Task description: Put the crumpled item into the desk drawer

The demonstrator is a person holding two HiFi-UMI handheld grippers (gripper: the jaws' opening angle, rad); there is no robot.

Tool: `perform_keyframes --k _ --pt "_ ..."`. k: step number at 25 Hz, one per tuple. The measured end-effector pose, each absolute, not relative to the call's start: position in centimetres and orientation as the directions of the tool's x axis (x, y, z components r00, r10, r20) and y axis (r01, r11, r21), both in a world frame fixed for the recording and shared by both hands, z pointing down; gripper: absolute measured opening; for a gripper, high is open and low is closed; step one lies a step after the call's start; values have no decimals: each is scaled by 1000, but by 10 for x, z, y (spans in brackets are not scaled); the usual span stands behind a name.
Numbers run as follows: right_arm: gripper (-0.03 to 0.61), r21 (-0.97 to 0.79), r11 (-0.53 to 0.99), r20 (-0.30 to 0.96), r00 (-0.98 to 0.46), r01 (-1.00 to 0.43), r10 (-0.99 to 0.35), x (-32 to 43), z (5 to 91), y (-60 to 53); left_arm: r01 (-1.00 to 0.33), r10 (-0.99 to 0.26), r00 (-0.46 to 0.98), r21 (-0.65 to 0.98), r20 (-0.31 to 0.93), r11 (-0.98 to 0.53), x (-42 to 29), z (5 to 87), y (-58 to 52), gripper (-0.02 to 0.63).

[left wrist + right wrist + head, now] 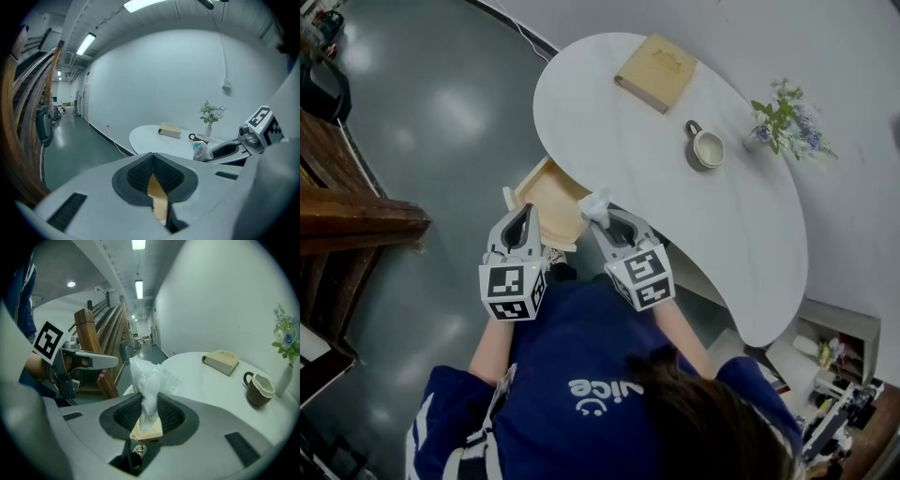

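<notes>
1. White curved tabletop (656, 187): light-wood drawer (551, 199) sticks out open from under its edge.
2. Tan hardcover book (655, 71): on tabletop, well beyond drawer.
3. Left gripper (523, 210): over drawer's near-left corner, jaws pressed together, nothing betw. them.
4. Right gripper (607, 219): at drawer's right edge, jaws pinching crumpled white plastic item (594, 204).
5. Olive-grey mug (706, 148) & small vase w/ pale flowers (780, 117): on tabletop, far right of drawer.
6. Crumpled item: pokes up from right jaws by drawer's right edge, not inside drawer.
</notes>
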State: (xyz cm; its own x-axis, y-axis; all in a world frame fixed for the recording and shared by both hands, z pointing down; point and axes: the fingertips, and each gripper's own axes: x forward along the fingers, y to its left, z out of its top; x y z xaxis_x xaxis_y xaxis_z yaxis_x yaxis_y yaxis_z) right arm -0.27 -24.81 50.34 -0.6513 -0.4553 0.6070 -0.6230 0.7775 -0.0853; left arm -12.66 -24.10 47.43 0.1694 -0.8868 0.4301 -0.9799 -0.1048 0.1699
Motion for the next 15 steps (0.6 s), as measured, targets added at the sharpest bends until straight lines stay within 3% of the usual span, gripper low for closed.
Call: perform_keyframes --k 15 --pt "110 -46 811 647 -636 -583 -420 -38 504 -277 -976 -898 159 202 410 -81 -158 475 -267 5"
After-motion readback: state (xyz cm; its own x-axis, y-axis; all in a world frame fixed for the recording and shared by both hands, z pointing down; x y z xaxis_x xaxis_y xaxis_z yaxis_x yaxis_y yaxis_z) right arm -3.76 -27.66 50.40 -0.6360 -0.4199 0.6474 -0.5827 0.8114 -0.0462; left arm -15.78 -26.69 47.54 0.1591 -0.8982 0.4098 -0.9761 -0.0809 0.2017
